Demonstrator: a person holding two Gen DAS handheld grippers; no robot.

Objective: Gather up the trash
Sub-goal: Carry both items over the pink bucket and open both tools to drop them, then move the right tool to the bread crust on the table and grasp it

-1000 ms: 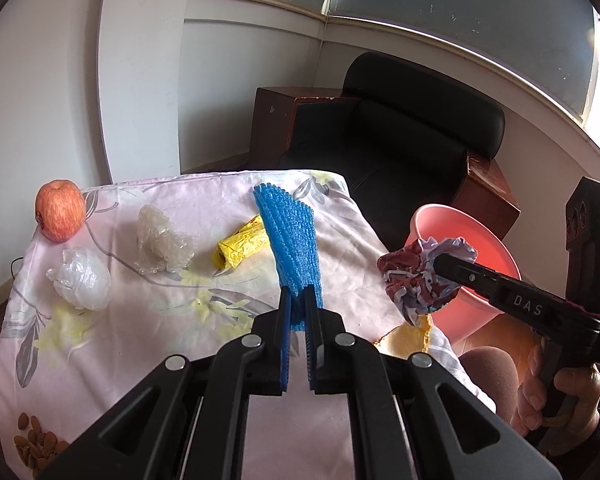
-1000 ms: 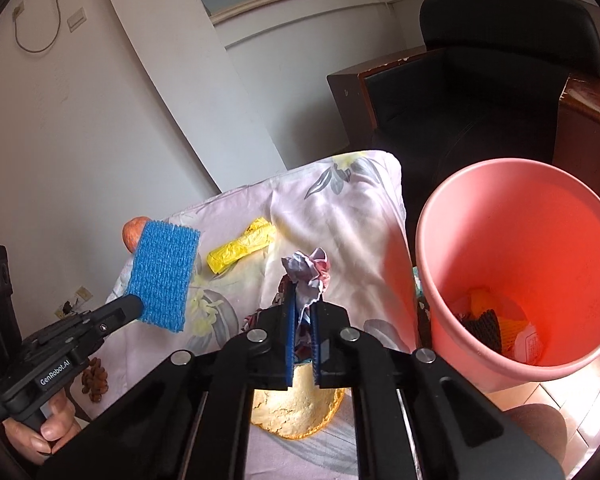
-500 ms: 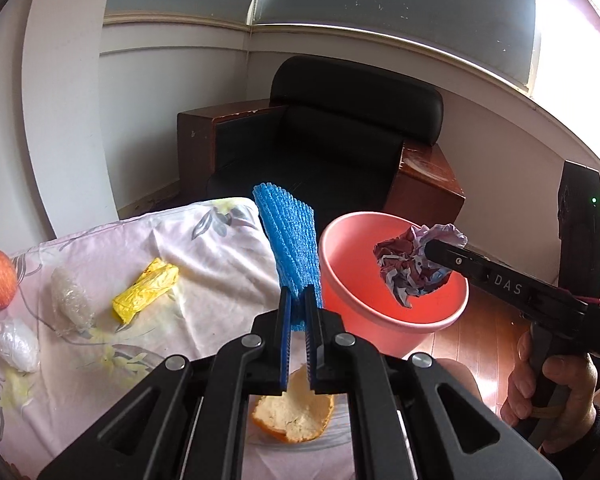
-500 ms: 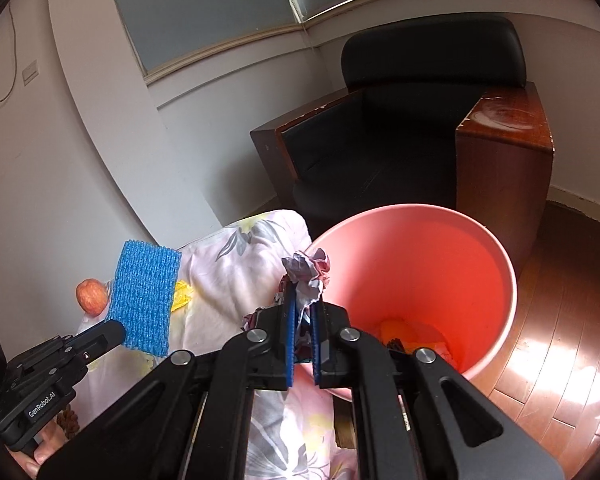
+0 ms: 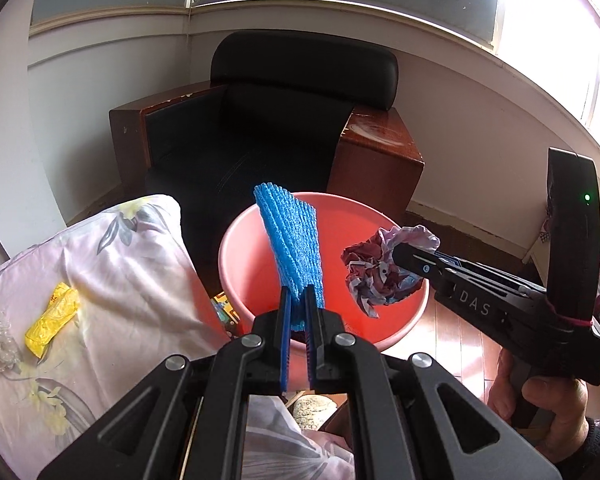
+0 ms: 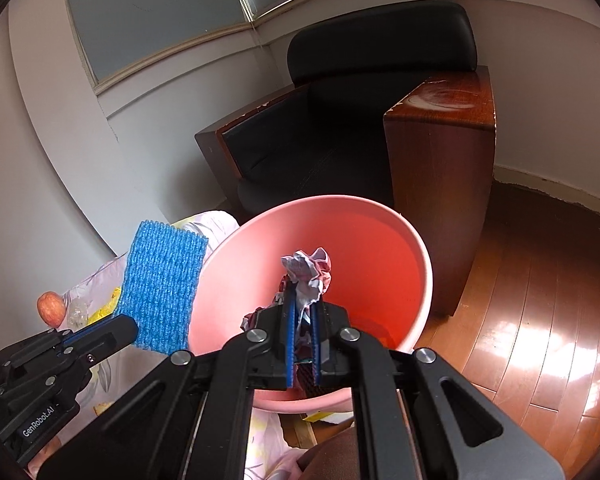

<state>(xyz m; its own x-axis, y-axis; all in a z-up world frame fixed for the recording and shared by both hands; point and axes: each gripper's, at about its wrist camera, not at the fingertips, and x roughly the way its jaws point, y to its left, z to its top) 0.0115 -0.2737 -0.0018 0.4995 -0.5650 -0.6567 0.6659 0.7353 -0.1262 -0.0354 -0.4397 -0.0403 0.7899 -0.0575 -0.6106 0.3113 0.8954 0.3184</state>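
Observation:
My left gripper [image 5: 298, 312] is shut on a blue foam net [image 5: 292, 240] and holds it above the pink bin [image 5: 236, 248]; the net also shows in the right wrist view [image 6: 162, 284]. My right gripper [image 6: 302, 316] is shut on a crumpled red and white wrapper [image 6: 306, 276], over the pink bin [image 6: 416, 252]. In the left wrist view the wrapper [image 5: 376, 276] hangs over the bin's right rim. A yellow wrapper [image 5: 52, 316] and clear plastic [image 5: 0, 336] lie on the floral cloth.
The table with floral cloth [image 5: 120, 280] stands left of the bin. A black armchair [image 5: 284, 120] with wooden arms stands behind the bin. An apple [image 6: 50, 308] sits at the table's far side. Wooden floor [image 6: 540, 300] lies to the right.
Both grippers have swung right from the table to above the pink bin, each still holding its piece of trash.

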